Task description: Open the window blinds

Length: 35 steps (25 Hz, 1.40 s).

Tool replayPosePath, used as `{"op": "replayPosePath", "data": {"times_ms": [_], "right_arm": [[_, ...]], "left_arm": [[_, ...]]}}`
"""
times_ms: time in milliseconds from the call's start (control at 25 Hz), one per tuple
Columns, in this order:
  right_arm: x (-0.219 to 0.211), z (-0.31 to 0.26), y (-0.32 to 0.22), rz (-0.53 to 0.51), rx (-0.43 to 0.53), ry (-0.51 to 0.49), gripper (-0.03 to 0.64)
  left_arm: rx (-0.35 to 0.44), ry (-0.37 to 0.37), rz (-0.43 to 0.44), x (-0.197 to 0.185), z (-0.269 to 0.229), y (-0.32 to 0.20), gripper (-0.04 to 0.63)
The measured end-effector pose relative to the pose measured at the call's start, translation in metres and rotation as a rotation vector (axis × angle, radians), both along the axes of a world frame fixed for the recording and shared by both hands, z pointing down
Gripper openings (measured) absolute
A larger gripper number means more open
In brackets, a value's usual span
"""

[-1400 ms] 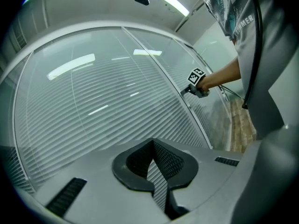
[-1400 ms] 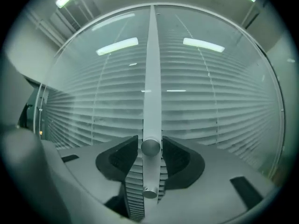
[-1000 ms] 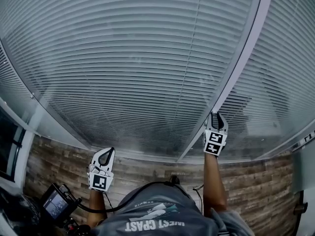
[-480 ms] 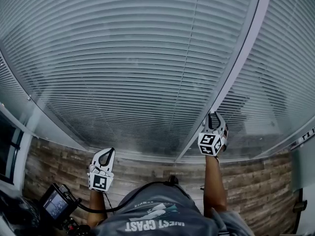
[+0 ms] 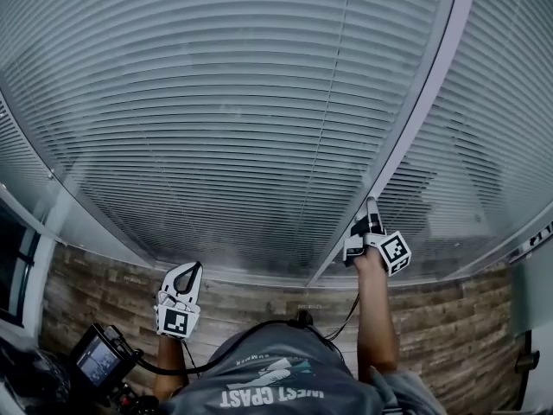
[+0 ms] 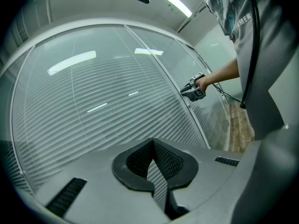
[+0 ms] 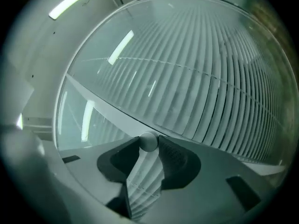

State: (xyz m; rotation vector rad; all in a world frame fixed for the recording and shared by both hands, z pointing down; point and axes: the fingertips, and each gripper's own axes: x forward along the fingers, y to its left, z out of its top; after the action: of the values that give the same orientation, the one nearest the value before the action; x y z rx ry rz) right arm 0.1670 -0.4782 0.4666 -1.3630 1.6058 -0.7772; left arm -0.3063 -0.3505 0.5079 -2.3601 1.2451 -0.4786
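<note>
Closed white slat blinds (image 5: 242,102) hang behind glass panels, also filling the left gripper view (image 6: 93,106) and the right gripper view (image 7: 224,78). A small round knob (image 7: 148,141) sits on the pale frame post (image 5: 415,119) between two panels. My right gripper (image 5: 371,204) is shut on this knob, its marker cube turned out to the right; the left gripper view shows it at the post (image 6: 188,88). My left gripper (image 5: 192,266) hangs low and apart from the glass, shut with nothing in it (image 6: 152,146).
Wood-plank floor (image 5: 104,292) runs along the foot of the glass. A small screen device (image 5: 97,360) with a cable sits at the lower left. A dark opening (image 5: 13,258) is at the far left. More blinds (image 5: 484,162) continue right of the post.
My right gripper has twisted clockwise on the knob: its marker cube swung from facing me to the right side. The left gripper stayed put. The slats look unchanged.
</note>
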Motion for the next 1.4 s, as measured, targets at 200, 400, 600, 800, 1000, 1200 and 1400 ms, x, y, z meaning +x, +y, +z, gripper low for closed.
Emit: {"op": "replayPosePath", "data": {"times_ms": [200,400,600,800,1000,1200,1400], "right_arm": [[-0.007,-0.010,0.005,0.024,-0.044,0.590,0.120],[-0.034,-0.016,0.006,0.221,-0.272,2.043,0.126],[-0.028,0.000,-0.005,0.237,-0.367,2.282,0.126],[-0.024,-0.007,-0.004,0.270,-0.319,2.024,0.118],[-0.012,-0.012,0.001,0.181,-0.202,1.062,0.118],[-0.004,-0.013,0.004,0.115,-0.118,0.499,0.118],[-0.005,-0.013,0.006,0.130,-0.139,0.668,0.118]], "left_arm": [[-0.004,0.014,0.003,0.000,0.002,0.000,0.003],[-0.006,0.018,-0.006,-0.006,0.003,0.000,0.003],[-0.012,0.009,-0.011,-0.007,0.004,0.000,0.003],[-0.017,0.013,-0.018,-0.010,0.007,0.000,0.003],[-0.019,0.019,-0.010,-0.008,0.008,0.001,0.003],[-0.012,0.021,0.003,-0.005,0.007,-0.001,0.003],[-0.016,0.026,0.006,-0.004,0.009,0.000,0.003]]}}
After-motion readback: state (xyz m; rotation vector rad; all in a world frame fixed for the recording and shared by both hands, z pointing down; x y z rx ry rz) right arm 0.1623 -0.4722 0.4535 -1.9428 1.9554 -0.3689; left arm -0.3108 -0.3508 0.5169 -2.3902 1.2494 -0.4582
